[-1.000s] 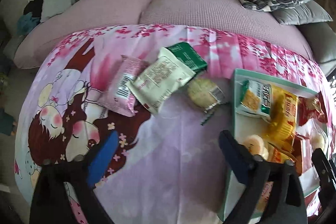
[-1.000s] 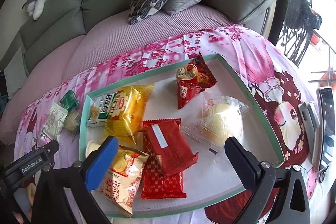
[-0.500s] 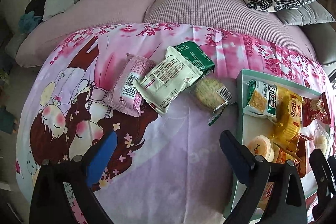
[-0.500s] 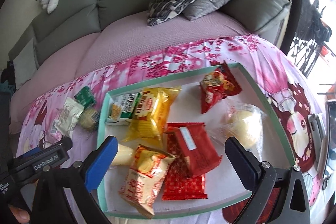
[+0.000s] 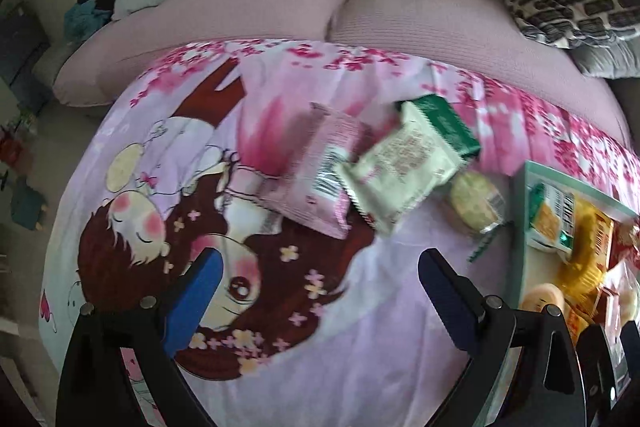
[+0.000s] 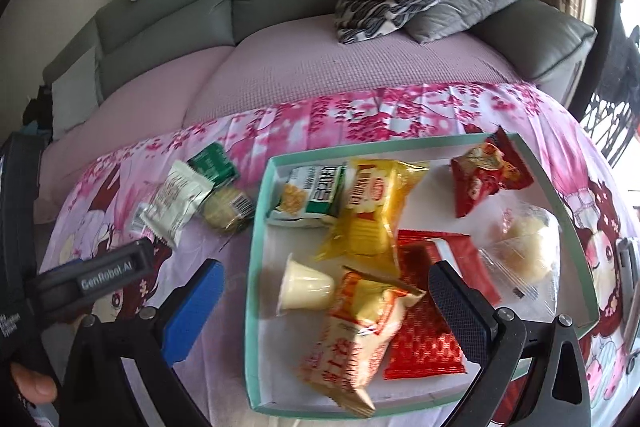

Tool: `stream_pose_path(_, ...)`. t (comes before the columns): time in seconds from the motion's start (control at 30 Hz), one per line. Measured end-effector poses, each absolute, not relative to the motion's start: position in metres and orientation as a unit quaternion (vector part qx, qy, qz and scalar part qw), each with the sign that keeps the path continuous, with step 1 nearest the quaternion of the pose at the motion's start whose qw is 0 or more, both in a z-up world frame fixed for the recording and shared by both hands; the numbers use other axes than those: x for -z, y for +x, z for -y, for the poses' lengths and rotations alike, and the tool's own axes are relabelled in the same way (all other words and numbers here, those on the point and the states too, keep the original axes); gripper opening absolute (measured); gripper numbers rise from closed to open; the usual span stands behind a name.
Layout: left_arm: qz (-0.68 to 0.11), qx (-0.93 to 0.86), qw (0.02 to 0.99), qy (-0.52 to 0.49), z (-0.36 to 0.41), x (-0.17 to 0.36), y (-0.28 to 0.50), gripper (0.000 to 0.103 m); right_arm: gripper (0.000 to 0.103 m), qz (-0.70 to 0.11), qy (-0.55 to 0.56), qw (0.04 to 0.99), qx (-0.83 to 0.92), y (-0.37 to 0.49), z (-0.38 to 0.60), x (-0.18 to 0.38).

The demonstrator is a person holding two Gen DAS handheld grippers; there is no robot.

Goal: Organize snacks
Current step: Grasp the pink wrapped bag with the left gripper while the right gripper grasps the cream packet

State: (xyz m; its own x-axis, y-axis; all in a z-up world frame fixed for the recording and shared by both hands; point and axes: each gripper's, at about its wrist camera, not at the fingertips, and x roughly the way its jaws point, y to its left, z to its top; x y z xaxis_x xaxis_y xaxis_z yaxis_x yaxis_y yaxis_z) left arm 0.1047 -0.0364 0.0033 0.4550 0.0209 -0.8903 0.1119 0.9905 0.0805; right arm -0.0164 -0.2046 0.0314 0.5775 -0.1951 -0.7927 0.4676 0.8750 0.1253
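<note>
Four snacks lie loose on the cartoon-print cloth left of the teal tray (image 6: pixel 260 227) — a pink packet (image 5: pixel 324 179), a pale packet (image 5: pixel 396 171) overlapping it, a green packet (image 5: pixel 444 123) and a round biscuit (image 5: pixel 474 199). The left claw (image 5: pixel 320 291) hangs released and empty short of them; the right claw (image 6: pixel 324 291) is spread over the tray. Best taken top-first — the pale packet, gripped by its crimped edge.

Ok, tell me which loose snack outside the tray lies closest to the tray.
The round cracker pack, clear-wrapped, just left of the tray; the cream, pink and green packets lie farther left.
</note>
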Motion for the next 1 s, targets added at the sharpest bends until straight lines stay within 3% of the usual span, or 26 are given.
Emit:
stream_pose_path(0.4, -0.537, 0.045, 0.842, 0.044, 0.018, 0.002, 0.137, 0.098, 0.102, -0.417, 0.142, 0.883, 0.16, 0.009, 0.185, -0.032)
stream_pose_path(0.67, -0.544, 0.101, 0.83, 0.071, 0.023, 0.009, 0.174, 0.098, 0.089, -0.42, 0.146, 0.887, 0.124, 0.047, 0.18, -0.031)
stream_pose_path(1.0, -0.553, 0.118, 0.824, 0.033, 0.003, 0.02, 0.21, 0.096, 0.072, -0.447, 0.178, 0.873, 0.079, 0.098, 0.165, -0.008)
